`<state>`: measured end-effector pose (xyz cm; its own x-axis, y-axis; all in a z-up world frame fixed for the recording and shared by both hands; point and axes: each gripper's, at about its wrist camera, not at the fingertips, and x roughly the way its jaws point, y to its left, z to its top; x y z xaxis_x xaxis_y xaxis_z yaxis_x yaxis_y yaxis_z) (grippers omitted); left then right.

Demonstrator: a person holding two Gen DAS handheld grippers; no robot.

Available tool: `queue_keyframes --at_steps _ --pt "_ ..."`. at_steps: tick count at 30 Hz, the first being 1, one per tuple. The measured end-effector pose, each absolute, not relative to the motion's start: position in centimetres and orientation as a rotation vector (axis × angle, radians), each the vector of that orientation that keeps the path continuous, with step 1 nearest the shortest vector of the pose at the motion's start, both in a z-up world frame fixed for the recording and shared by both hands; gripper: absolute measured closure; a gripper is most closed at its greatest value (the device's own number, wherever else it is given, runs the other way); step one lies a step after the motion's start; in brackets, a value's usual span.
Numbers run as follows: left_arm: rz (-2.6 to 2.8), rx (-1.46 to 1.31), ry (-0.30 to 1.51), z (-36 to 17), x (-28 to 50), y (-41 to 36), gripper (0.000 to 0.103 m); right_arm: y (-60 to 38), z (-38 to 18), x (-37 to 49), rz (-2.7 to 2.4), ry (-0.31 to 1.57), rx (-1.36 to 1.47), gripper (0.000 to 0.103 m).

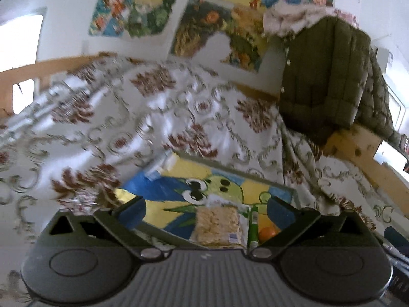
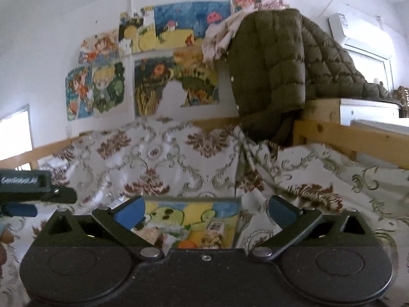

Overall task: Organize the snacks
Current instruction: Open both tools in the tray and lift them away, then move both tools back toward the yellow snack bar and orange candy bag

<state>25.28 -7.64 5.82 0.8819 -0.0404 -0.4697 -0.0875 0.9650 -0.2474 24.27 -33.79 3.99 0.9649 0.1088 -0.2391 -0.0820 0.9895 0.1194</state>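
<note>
Both claws hang released above a shallow tray on a flowered bedcover, nothing between their blue pads.

Left claw (image 1: 205, 211) stands wide open; just below and ahead of it the tray (image 1: 230, 172), lined with a cartoon frog picture, holds one clear-wrapped pack of puffed-rice cakes (image 1: 217, 226), one green tube (image 1: 253, 229) and one orange ball-like thing (image 1: 267, 233) side by side. Right claw (image 2: 205, 211) is equally wide over the same tray (image 2: 239, 220), where several snack packs (image 2: 214, 232) blur together beyond counting. One olive quilted jacket (image 2: 276, 76) drapes the wooden rail up and to the right.
</note>
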Motion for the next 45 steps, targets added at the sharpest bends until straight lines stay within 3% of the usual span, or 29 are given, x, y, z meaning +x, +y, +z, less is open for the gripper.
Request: queue_keyframes --at_steps 12,25,45 --pt "0.067 -0.185 0.395 8.2 14.8 -6.5 0.0 -31.7 6.5 16.3 0.12 0.214 0.164 0.001" --pt "0.08 -0.127 0.379 6.3 5.8 -4.4 0.0 -29.1 6.3 8.5 0.132 0.226 0.102 0.001" --pt "0.079 -0.017 0.467 0.8 2.9 -4.0 0.0 -25.1 0.6 6.0 0.163 0.458 -0.008 0.001"
